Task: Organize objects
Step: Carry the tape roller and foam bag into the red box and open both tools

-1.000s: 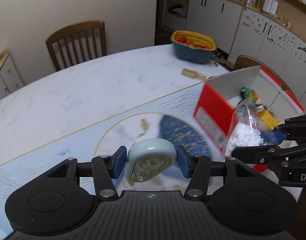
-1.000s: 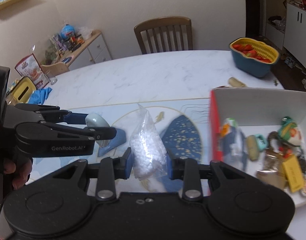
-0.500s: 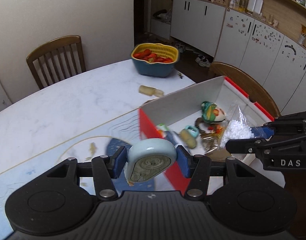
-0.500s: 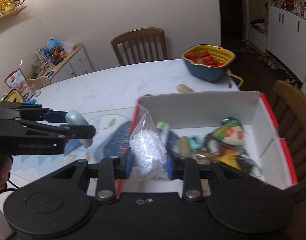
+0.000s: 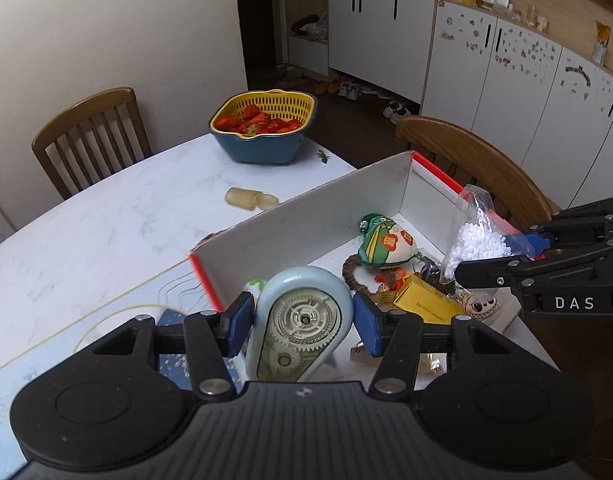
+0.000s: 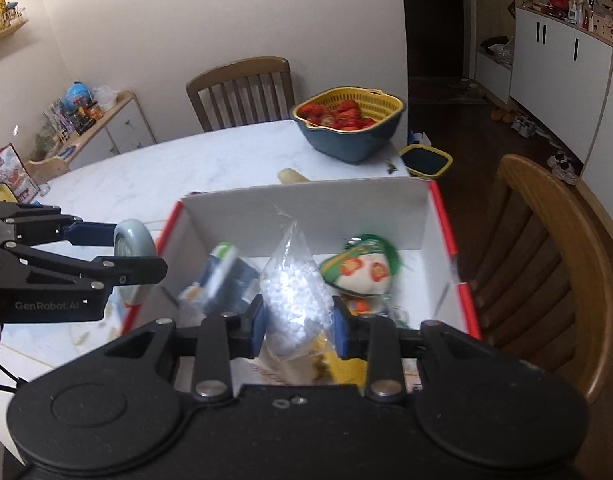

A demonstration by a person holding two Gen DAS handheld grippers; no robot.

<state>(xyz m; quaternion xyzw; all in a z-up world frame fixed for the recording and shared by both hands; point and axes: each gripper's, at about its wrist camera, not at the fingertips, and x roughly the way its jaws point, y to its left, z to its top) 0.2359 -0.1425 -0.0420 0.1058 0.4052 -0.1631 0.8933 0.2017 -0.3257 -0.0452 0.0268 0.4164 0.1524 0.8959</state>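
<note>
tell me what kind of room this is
Most likely a home dining area by a kitchen: a marble-look dining table with wooden chairs, a basket of strawberries, and white cabinets behind.

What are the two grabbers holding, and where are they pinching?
The left gripper pinches the correction tape dispenser by its sides. The right gripper pinches the bag of white beads around its middle.

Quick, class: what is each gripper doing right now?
Left gripper: closed on the pale blue tape dispenser.
Right gripper: closed on the bag of white pellets.
</note>
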